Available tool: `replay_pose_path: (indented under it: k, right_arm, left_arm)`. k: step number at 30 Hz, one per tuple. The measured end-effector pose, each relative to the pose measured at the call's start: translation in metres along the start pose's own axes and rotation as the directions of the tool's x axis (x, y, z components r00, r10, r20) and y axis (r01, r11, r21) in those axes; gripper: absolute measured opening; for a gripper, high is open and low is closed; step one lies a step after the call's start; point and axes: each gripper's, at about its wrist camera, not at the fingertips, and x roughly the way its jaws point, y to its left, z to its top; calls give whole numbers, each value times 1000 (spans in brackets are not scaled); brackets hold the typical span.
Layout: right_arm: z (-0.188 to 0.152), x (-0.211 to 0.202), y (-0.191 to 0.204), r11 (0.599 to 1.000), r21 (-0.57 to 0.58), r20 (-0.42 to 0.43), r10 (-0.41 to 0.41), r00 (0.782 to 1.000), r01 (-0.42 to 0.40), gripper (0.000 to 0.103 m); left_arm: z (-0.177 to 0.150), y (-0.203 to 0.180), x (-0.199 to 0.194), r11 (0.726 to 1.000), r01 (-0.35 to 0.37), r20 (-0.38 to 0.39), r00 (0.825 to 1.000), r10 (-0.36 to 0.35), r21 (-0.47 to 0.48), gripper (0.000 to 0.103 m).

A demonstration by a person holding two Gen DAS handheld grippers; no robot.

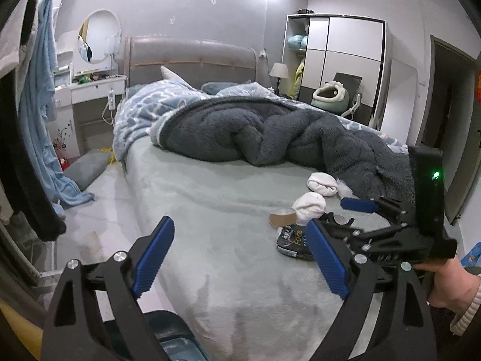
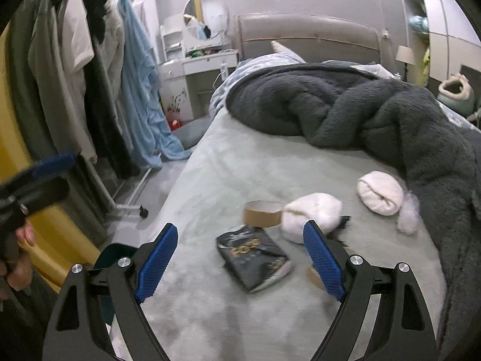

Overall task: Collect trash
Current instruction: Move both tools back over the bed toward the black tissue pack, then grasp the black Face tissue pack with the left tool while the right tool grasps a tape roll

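Trash, a black snack bag (image 2: 255, 255) and cardboard ring (image 2: 263, 213), lies lower-centre on the bed (image 2: 228, 165); both grippers' jaws stand wide, empty.

Black tongs (image 1: 240, 258), ribbed blue pads (image 1: 153, 255)

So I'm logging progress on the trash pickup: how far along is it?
Nothing looks collected yet. Both the left gripper and the right gripper are open and empty. Left on the bed: black snack bag, cardboard tape ring, white fluff. A dark bin sits below the bed edge.
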Motion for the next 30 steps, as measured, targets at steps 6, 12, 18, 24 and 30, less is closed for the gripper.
replay_pose_path:
  k: [6, 12, 18, 24, 30]
  right_arm:
    - [-8, -3, -30, 996, 86, 33, 31, 999, -34, 86]
    - [-16, -6, -47, 992, 122, 42, 25, 999, -30, 81]
    - [-25, -4, -68, 982, 186, 43, 29, 999, -37, 71]
    - [-29, 2, -81, 968, 249, 34, 36, 999, -44, 58]
    - [-40, 2, -101, 933, 347, 49, 78, 996, -91, 48]
  left_arm:
    - [-4, -11, 17, 999, 35, -16, 999, -36, -6, 95]
    - [-10, -25, 38, 997, 75, -61, 995, -74, 7, 96]
    - [-17, -42, 59, 993, 111, -102, 989, -106, 44, 96]
    - [-24, -53, 84, 991, 120, -135, 984, -112, 51, 96]
    - [-27, -68, 104, 986, 135, -157, 980, -119, 95, 96]
